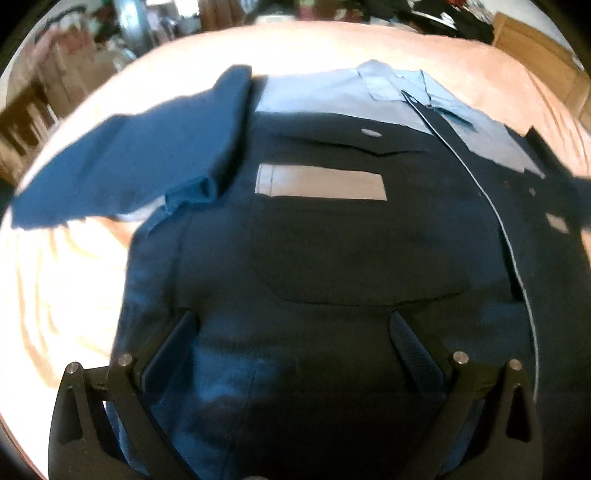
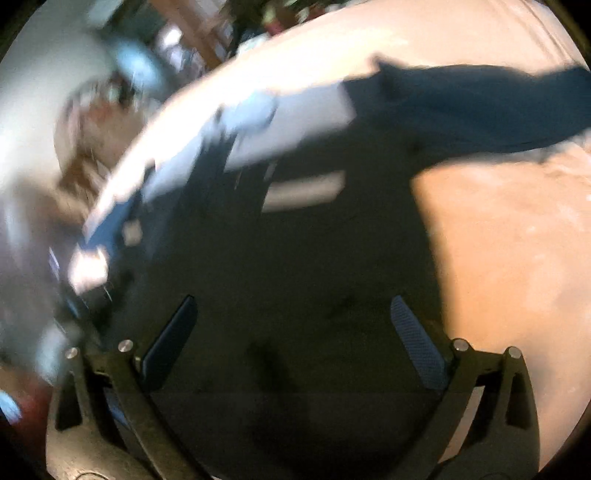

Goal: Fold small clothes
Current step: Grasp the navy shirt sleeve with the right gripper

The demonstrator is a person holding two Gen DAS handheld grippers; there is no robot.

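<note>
A small dark navy shirt (image 1: 332,240) with a pale blue yoke and collar (image 1: 391,85) lies flat, front up, on a peach bedspread (image 1: 55,277). A grey reflective strip (image 1: 321,182) crosses its chest. Its left sleeve (image 1: 129,162) is spread out to the side. My left gripper (image 1: 291,332) hovers open over the shirt's lower half, fingers wide apart with nothing between them. In the blurred right wrist view the same shirt (image 2: 295,258) fills the middle, its sleeve (image 2: 480,110) reaching right. My right gripper (image 2: 291,317) is open above the shirt body.
The peach bedspread (image 2: 509,240) extends around the shirt on all sides. Wooden furniture (image 1: 535,48) and dark clutter (image 1: 443,18) stand beyond the bed's far edge. A blurred mass of objects (image 2: 92,110) lies off the bed in the right wrist view.
</note>
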